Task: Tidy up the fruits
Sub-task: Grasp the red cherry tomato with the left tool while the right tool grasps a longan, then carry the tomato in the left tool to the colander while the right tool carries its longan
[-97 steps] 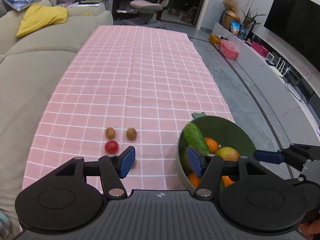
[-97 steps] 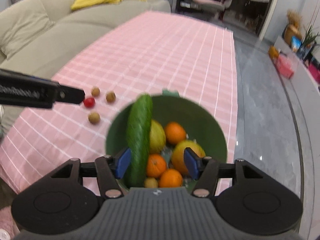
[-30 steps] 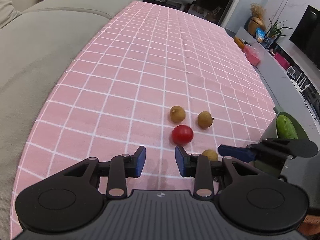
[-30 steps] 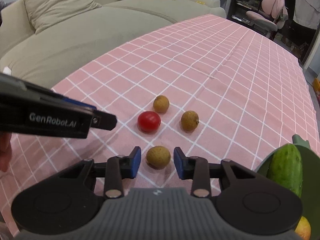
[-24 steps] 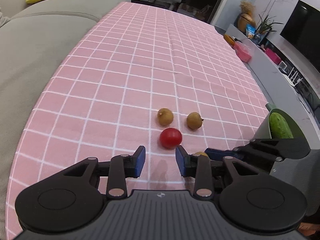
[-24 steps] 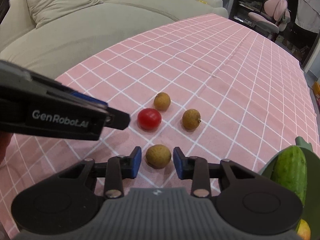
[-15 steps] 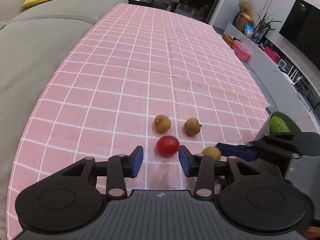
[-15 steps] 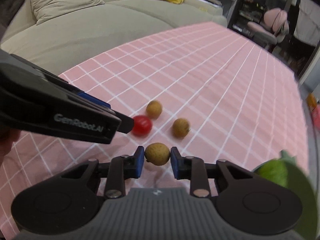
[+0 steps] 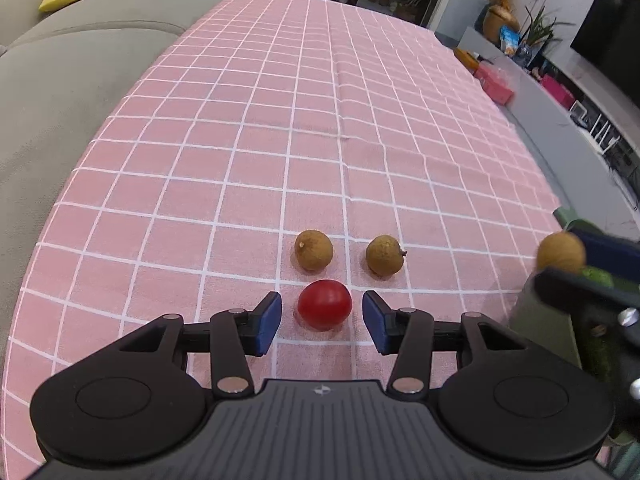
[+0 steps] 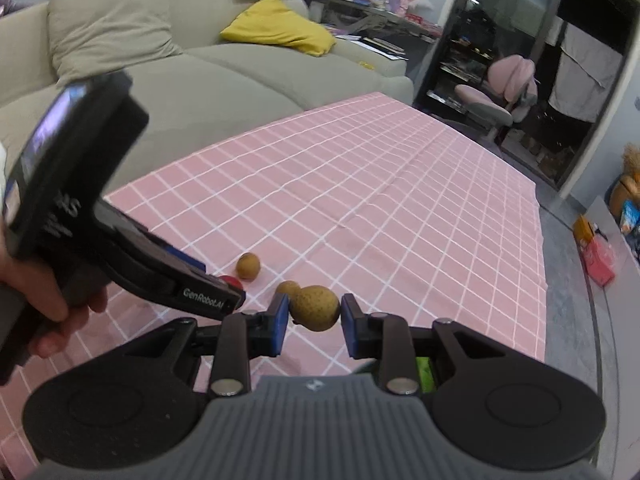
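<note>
Fruit pickup, lower centre of both views. Our right gripper (image 10: 311, 314) has lifted a small round brown longan (image 10: 315, 307) off the pink checked tablecloth (image 9: 280, 120), pads clamped on it; our left gripper (image 9: 322, 322), jaws opening, now brackets the round red cherry tomato (image 9: 325, 309) untouched, next to grasp.

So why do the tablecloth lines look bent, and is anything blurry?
Fisheye lenses bow the tablecloth grid in both wrist views. Left wrist view: the tomato is sharp; the right gripper at the edge is smeared. Right wrist view: the left gripper looks soft; the room behind is dim.
</note>
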A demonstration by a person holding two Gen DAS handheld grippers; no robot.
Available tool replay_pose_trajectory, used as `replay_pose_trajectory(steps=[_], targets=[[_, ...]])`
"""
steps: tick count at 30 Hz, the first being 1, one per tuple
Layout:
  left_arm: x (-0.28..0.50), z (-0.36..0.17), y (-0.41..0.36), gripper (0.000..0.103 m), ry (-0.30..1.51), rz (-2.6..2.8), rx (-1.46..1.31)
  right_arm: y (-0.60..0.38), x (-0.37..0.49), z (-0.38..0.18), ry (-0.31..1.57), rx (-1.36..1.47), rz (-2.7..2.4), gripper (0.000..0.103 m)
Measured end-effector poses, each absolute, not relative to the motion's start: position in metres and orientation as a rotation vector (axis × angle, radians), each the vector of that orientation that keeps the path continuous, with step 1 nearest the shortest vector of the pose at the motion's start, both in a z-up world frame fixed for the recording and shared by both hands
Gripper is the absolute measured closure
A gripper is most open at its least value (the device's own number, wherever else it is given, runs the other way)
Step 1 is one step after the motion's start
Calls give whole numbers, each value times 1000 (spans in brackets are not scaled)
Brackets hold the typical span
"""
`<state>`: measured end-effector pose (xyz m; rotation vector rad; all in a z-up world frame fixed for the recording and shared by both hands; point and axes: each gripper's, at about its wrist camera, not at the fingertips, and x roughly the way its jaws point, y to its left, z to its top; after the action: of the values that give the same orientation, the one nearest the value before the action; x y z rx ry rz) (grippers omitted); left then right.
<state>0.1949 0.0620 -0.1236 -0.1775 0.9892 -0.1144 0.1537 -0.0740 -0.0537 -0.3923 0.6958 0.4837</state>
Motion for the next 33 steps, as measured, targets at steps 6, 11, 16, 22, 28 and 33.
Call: replay_pose_trajectory(steps=[6,11,16,22,28,33], targets=[[199,-129,56,61,1012,-86,-160,-94,155,-45,708,-322,456,78],[201,-127,54,69,1010,-85,-158,-112,155,-36,711,-269,428,78],[200,-117,52,70,994,-85,-162,-140,151,-22,692,-247,366,78],[196,-88,41,70,951,-155,-152,-183,147,-14,693,-249,276,78],[196,-52,10,70,917,-281,-147,-216,154,-38,801,-152,247,78],[195,-33,-22,70,899,-395,-143,-222,162,-68,847,-143,235,78]])
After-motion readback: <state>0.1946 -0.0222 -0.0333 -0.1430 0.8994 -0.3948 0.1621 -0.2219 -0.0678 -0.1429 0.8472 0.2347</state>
